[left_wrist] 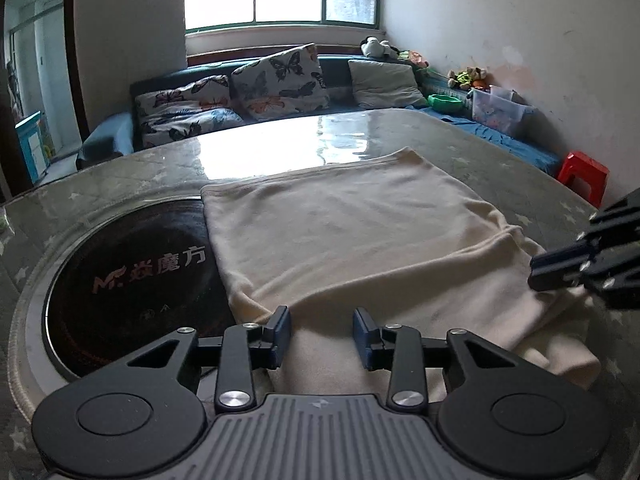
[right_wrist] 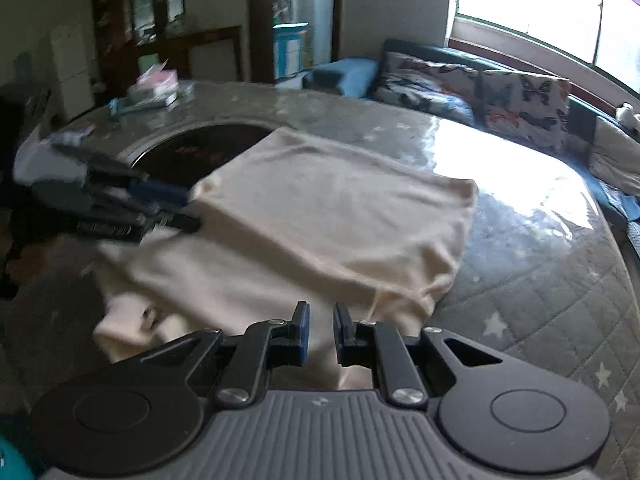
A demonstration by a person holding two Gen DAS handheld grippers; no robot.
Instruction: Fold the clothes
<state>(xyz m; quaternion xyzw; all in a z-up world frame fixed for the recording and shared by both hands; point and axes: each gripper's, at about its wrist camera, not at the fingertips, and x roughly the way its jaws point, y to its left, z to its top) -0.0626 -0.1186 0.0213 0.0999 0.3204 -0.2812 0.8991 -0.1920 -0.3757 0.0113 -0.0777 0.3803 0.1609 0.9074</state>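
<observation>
Quilted table [left_wrist: 500,160] by a window: cream garment [left_wrist: 340,232] lies doubled over, partly covering the inset hotplate [left_wrist: 132,276].
Left wrist view: left gripper [left_wrist: 322,334] spread, empty, at the near fold. Right wrist view: right gripper [right_wrist: 321,330] slightly parted, empty; judging mid-fold, next regrip an edge.

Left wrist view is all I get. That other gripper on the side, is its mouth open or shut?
Observer: Open. The right wrist view shows the right gripper with a gap between its fingers, above the cream cloth.
Operator: Is there other stuff on the table that I can't see?
Observer: Yes. A pink and white box sits near the table's edge, beyond the black round cooktop.
</observation>
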